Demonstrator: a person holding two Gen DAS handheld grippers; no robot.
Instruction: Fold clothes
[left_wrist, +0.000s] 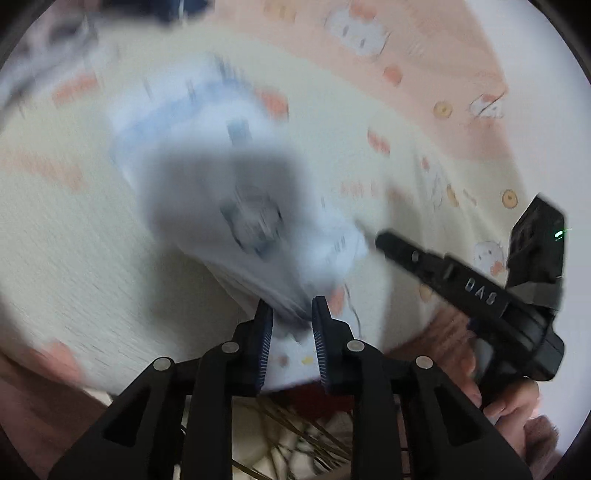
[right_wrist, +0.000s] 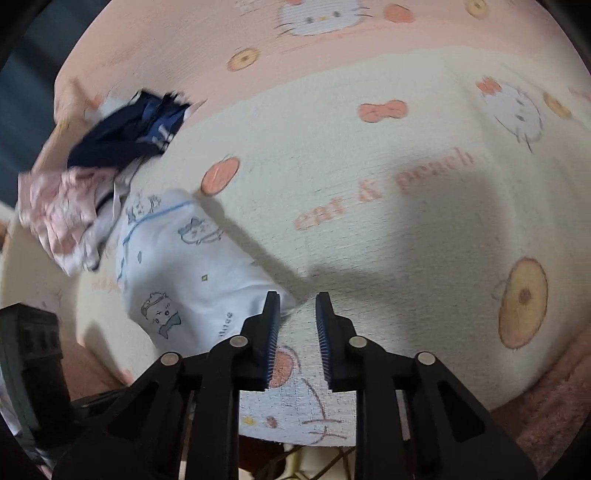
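Observation:
A folded white garment (left_wrist: 221, 206) with a light-blue stripe and cartoon prints lies on the bed; the left wrist view of it is smeared by blur. Its near corner reaches between the tips of my left gripper (left_wrist: 291, 308), whose jaws stand apart with sheet showing between them. In the right wrist view the garment (right_wrist: 184, 266) lies flat to the left. My right gripper (right_wrist: 297, 299) is open over bare sheet, its left finger just beside the garment's right corner. From the left wrist view the right gripper (left_wrist: 391, 245) points at that same corner.
A cream and pink cartoon-print sheet (right_wrist: 369, 166) covers the bed. A heap with navy clothes (right_wrist: 129, 125) and a pink garment (right_wrist: 62, 210) sits at the far left. A hand (left_wrist: 517, 402) holds the right gripper. The bed's near edge runs under both grippers.

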